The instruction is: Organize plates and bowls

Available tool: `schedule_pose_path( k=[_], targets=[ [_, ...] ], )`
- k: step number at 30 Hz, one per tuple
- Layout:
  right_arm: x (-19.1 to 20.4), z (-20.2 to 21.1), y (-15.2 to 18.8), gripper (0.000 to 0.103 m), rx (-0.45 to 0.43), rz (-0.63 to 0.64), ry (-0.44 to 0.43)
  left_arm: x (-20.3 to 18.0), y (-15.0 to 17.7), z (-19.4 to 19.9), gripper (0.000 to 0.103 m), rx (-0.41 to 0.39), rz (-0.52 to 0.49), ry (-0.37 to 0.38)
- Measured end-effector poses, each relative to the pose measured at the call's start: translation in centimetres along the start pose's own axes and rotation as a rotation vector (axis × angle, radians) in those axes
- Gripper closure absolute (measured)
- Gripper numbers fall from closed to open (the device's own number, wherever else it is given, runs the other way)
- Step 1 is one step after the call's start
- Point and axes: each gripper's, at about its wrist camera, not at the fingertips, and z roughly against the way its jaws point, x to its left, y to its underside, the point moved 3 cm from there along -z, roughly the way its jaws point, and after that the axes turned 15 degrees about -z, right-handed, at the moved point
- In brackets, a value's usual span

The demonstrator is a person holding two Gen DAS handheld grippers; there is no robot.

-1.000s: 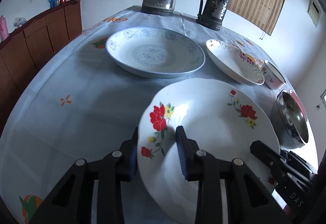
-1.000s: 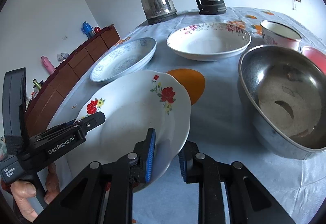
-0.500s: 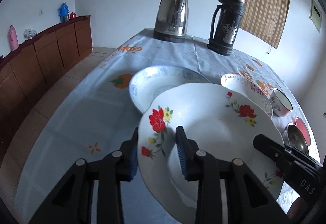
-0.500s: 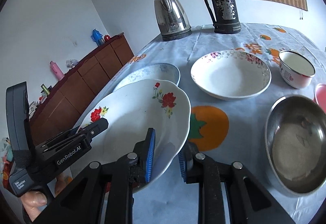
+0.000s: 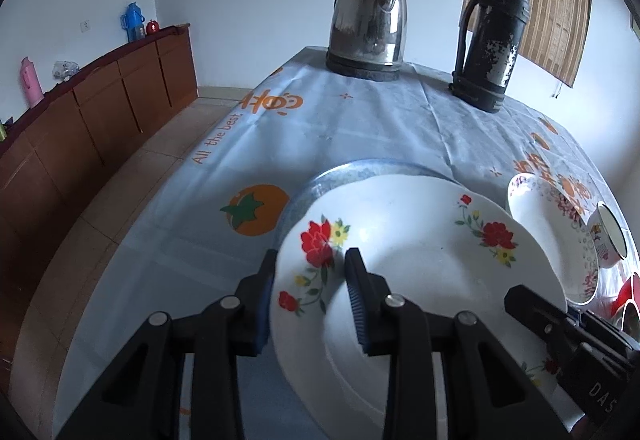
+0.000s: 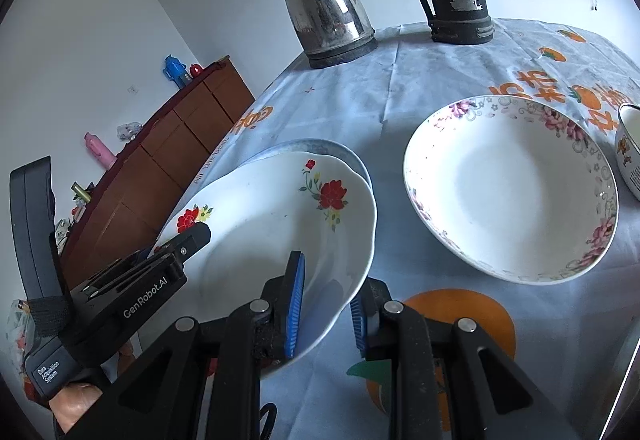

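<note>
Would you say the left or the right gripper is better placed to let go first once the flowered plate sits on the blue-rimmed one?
Probably right. The right gripper clamps the flowered plate on its rim nearest bare cloth; the left gripper grips the side over the blue-rimmed plate.

Desk [image 5: 360, 128] draped in pale blue cloth with orange prints. Resting directly on it: steel kettle [image 5: 368, 16], black flask [image 5: 494, 40], blue-rimmed plate [image 5: 360, 170], floral bowl [image 6: 512, 188], small cup [image 5: 610, 236].
</note>
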Motion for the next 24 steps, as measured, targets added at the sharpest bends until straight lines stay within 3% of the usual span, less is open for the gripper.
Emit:
schedule_pose_path(
  k=[3,7,14,21,24],
  targets=[
    [0.7,-0.6,-0.2,0.079,-0.035,0.046,0.026,-0.4,-0.4,-0.6,0.075,-0.014,-0.040,-0.061],
    [1.4,-1.7,-0.2,0.077,-0.041,0.089,0.037,-0.6,-0.8,-0.4,0.076,-0.038,-0.047,-0.040],
    [1.4,-2.5,-0.4,0.076,-0.069,0.106,0.044,0.0,-0.9,-0.6,0.076,-0.065,-0.056,-0.100],
    [2.6,-2.4,0.6,0.061,-0.086,0.170,0.055,0.4,-0.9,-0.3,0.075,-0.108,-0.068,-0.188],
    [2.8,-2.0,0.9,0.054,-0.083,0.171,0.030,0.3,-0.9,-0.5,0.075,-0.113,-0.069,-0.186]
  ],
)
